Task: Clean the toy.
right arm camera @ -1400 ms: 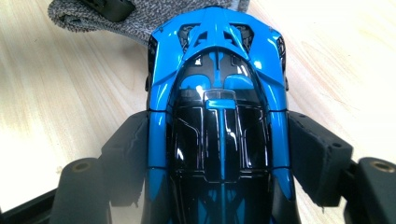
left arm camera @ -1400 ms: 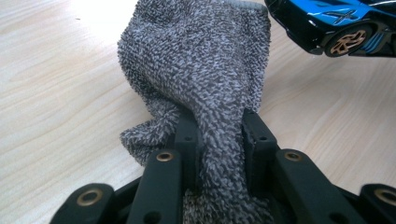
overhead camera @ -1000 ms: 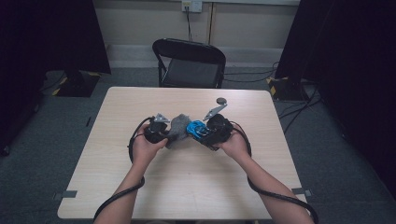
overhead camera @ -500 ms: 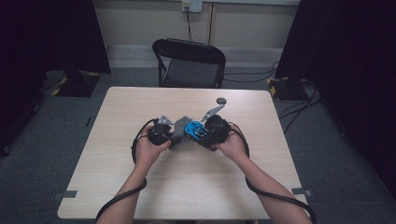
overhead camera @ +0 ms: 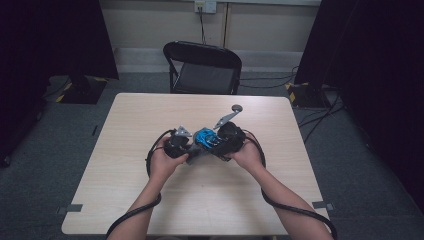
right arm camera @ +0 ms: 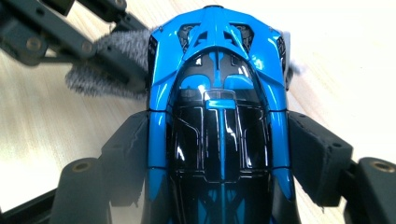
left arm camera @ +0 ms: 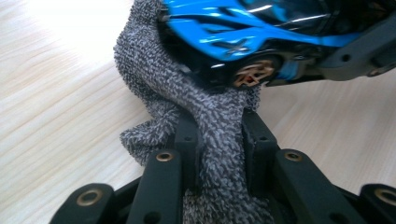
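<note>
Both hands have crept slightly leftward. Your right gripper point(right arm camera: 219, 154) clamps the blue toy car point(right arm camera: 218, 116) above mid-table; your left gripper point(left arm camera: 219, 135) pinches the grey cloth point(left arm camera: 187, 98) against its wheel. Wiping step: next, rub along the bodywork.

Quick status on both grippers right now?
Left gripper: closed on the grey cloth.
Right gripper: closed on the blue toy car.
</note>
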Tool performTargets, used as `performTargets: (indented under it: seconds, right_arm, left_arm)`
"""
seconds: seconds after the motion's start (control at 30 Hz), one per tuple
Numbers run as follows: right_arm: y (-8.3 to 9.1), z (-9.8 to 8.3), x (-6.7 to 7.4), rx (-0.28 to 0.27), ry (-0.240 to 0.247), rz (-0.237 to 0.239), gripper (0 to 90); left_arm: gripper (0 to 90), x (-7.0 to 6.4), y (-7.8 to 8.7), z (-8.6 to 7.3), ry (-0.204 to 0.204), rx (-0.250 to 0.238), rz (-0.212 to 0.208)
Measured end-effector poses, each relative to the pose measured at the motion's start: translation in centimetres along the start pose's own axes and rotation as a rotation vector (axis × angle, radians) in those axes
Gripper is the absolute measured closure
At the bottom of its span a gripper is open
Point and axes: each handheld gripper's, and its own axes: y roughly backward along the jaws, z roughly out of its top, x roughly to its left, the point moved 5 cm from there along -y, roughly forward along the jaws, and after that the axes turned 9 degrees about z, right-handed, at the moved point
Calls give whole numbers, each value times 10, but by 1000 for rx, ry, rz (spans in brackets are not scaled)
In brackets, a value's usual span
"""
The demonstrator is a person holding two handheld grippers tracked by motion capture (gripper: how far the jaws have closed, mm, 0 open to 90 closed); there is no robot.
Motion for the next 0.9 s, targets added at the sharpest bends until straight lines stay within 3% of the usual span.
performTargets:
  seconds: [0.9]
  right_arm:
    - [-11, 7, -4, -9, -36, 5, 286]
  left_arm:
    - [720, -50, -14, -3, -75, 0, -98]
